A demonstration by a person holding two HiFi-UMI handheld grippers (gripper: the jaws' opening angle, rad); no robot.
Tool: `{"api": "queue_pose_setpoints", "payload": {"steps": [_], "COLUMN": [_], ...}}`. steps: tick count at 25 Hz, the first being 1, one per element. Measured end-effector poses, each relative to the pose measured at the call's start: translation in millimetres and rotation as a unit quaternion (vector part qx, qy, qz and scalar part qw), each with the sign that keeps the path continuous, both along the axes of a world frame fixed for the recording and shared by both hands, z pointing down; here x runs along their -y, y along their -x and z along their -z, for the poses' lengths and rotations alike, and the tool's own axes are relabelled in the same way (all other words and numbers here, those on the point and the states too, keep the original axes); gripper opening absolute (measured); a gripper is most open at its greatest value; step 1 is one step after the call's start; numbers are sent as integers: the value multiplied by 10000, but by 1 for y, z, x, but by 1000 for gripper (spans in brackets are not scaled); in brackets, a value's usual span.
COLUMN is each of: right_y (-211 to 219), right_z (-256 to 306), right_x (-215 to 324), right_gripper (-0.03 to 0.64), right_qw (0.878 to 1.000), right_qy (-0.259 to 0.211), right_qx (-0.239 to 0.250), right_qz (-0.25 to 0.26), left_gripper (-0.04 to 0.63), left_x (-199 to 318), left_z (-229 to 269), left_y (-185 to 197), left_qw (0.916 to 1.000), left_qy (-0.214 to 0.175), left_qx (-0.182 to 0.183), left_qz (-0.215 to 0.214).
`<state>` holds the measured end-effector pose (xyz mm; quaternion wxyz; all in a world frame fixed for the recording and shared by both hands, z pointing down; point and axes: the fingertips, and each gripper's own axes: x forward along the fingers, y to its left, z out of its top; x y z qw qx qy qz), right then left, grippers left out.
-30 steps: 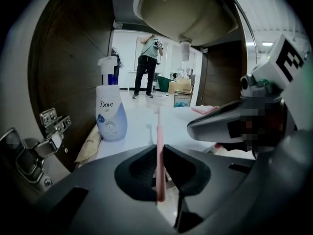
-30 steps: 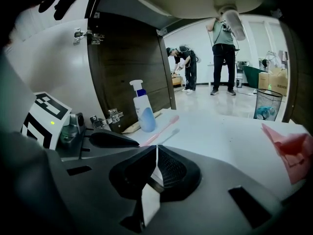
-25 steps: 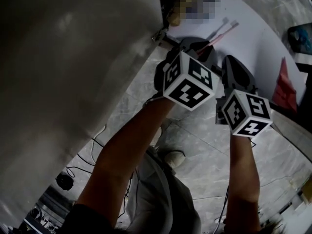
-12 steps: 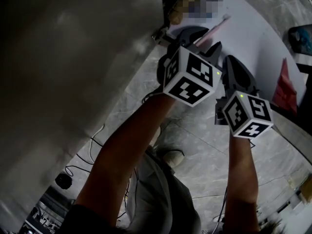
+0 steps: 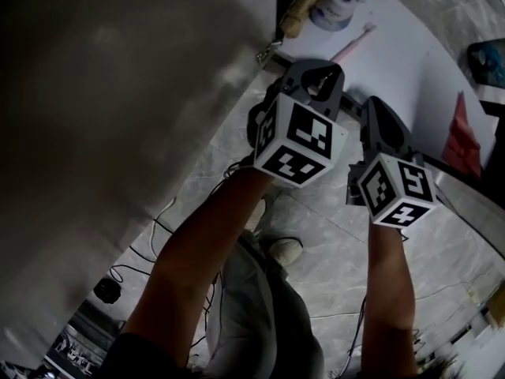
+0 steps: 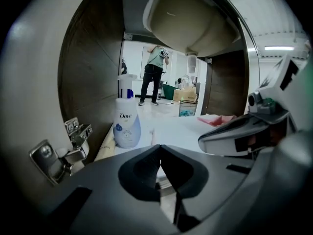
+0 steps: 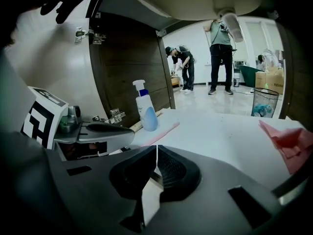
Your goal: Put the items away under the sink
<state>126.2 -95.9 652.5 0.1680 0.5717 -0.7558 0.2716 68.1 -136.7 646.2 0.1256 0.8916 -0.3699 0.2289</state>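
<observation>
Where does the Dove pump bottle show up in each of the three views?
Head view: Dove pump bottle at the top edge, right of centre.
Left gripper view: bottle left of centre, by the dark cabinet wall.
Right gripper view: bottle left of centre.
Shared landmark: red cloth, on the right in every view.

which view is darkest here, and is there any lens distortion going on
Head view: darkest, with the cabinet door filling the left in deep shadow while the white cabinet floor stays bright. Left gripper view: strong fisheye bend and black corners, the Dove bottle sharp against a bright backlit room. Right gripper view: same curvature and dark corners.
</observation>
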Motion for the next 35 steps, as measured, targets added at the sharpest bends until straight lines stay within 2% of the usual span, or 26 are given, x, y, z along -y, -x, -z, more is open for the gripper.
{"api": "queue_pose_setpoints", "payload": {"steps": [13,19,26,35], "right_y": [11,22,30,48], "right_z": [34,62,98,156], "right_x": [-38,-62,-82,-103], "right_gripper": [35,35,35,35], "right_qw": [9999,9989,9982,9988], "right_qy": [163,137,84,-65], "right_qx": [-42,-302,-448,-364], "right_qz": [32,338,401,329], "left_gripper": [9,9,8,9], "left_x": [-59,-103,-132,-154], "left_z": [20,35,73,132], "left_y": [10,15,15,31], "left_qw": [9983,9961,9952,9952], "left_qy": [529,816,722,837], "left_qx": [11,-92,76,-154], "left_qz": [-237,-307,-649,-482]}}
